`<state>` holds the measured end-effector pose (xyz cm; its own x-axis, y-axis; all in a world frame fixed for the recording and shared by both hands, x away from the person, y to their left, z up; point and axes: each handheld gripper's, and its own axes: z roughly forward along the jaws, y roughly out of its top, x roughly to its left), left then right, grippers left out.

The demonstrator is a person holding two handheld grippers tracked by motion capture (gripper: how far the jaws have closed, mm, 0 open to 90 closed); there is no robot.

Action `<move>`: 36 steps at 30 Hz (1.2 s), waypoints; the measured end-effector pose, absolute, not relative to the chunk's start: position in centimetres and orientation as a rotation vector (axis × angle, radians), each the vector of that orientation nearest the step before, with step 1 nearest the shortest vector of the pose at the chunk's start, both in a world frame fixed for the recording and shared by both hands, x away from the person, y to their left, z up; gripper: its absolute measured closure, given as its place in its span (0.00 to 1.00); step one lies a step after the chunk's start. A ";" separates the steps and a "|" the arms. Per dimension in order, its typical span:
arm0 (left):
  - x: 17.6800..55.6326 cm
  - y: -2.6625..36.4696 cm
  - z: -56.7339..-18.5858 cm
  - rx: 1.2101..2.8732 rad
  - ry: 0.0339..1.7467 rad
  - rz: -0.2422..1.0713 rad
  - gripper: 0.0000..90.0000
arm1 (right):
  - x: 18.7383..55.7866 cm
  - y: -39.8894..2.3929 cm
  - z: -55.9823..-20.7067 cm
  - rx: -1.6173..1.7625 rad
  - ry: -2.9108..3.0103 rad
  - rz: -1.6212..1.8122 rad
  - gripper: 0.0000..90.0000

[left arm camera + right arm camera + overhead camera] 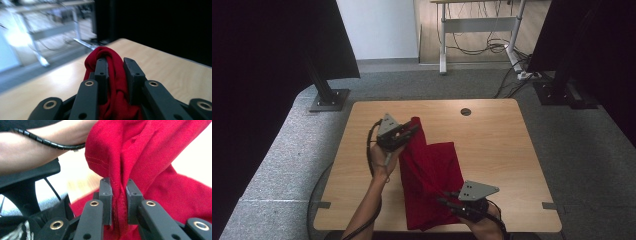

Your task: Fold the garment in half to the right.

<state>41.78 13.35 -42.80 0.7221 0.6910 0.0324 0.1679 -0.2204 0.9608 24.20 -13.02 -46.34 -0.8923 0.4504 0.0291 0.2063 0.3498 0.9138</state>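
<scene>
1. Since the red garment [432,175] is soft knit cloth, expect it to sag and fold wherever you are not holding it; it has no stiffness of its own to keep a shape.
2. It lies draped down the middle of the desk [502,150], its far end raised off the wood and its near end bunched at the near edge of the desk.
3. Your left tongs [411,131] are pinching a rolled bunch of the garment's far end; in the left gripper view [117,75] several layers are wadded between the jaws, so that grip looks secure but bulky.
4. Your right tongs [446,200] are pressed together on a stitched hem at the garment's near end; the right gripper view [119,195] shows the seam running straight between the jaws.
5. It should weigh little, so lifting will not strain either grip. The likelier trouble is slippage: a thin hem can slide out if you pull hard.
6. Hold it by hems and corners, as at the near end, rather than by mid-panel wads; a seam gives the jaws a firmer ridge to bite.
7. Nothing here is fragile, though knit stretches, so keep tension gentle and even between both ends of the garment.
</scene>
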 end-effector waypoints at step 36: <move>47.3 11.2 -53.5 1.928 0.790 0.181 0.55 | 25.4 -13.8 -55.2 0.832 2.573 1.256 0.87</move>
